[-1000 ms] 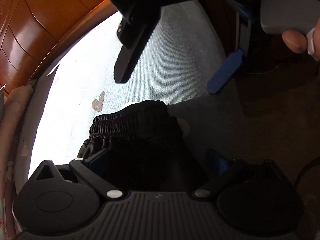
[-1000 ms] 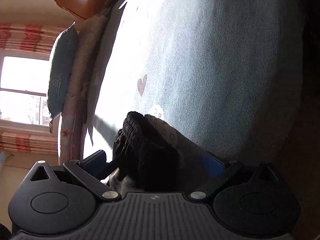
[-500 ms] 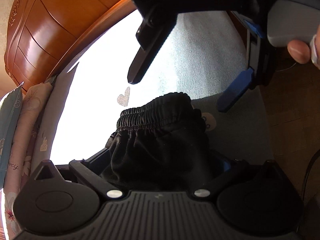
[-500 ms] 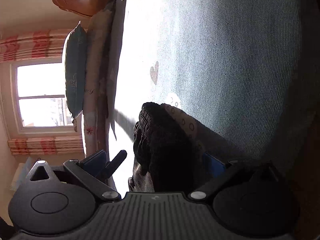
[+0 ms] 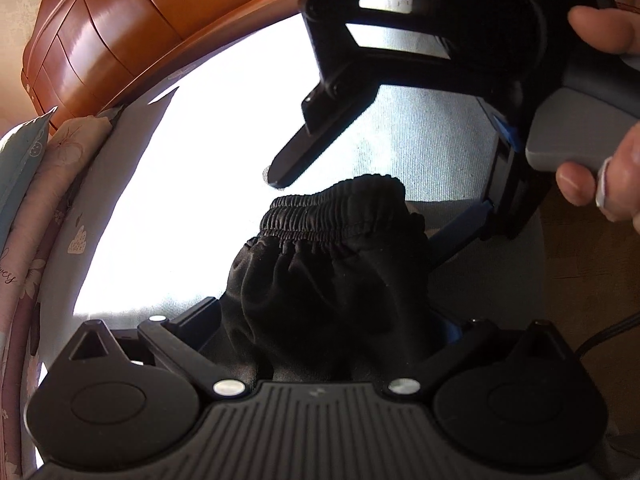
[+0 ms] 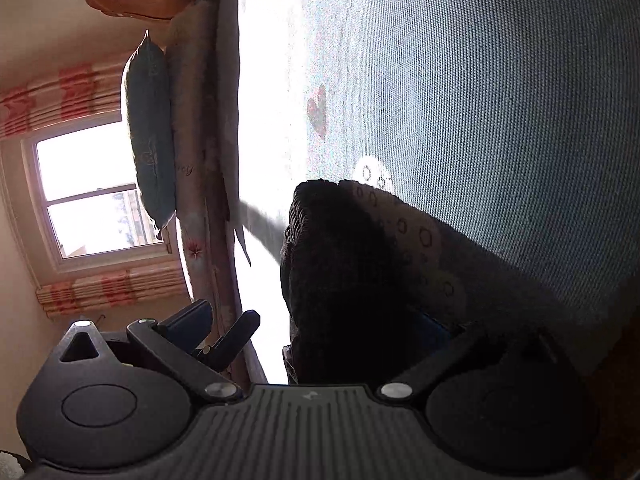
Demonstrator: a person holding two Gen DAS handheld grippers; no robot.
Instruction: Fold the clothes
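Observation:
A black garment with an elastic waistband (image 5: 336, 248) is bunched between the fingers of my left gripper (image 5: 328, 316), which is shut on it above the blue-grey bed sheet (image 5: 420, 152). The same black garment (image 6: 340, 280) fills my right gripper (image 6: 344, 332), also shut on it. The right gripper's body and the hand holding it show in the left wrist view (image 5: 440, 72), just beyond the waistband. Both pairs of fingertips are mostly hidden by the cloth.
A wooden headboard (image 5: 132, 32) curves along the far edge of the bed. Pillows (image 5: 24, 184) lie at the left. In the right wrist view, a teal pillow (image 6: 148, 136) and a window (image 6: 88, 200) stand at the left. Wooden floor (image 5: 592, 280) lies to the right.
Both grippers have lifted the black garment and swung toward the headboard and pillows. The right gripper has come closer to the left one. Both stay shut on the cloth.

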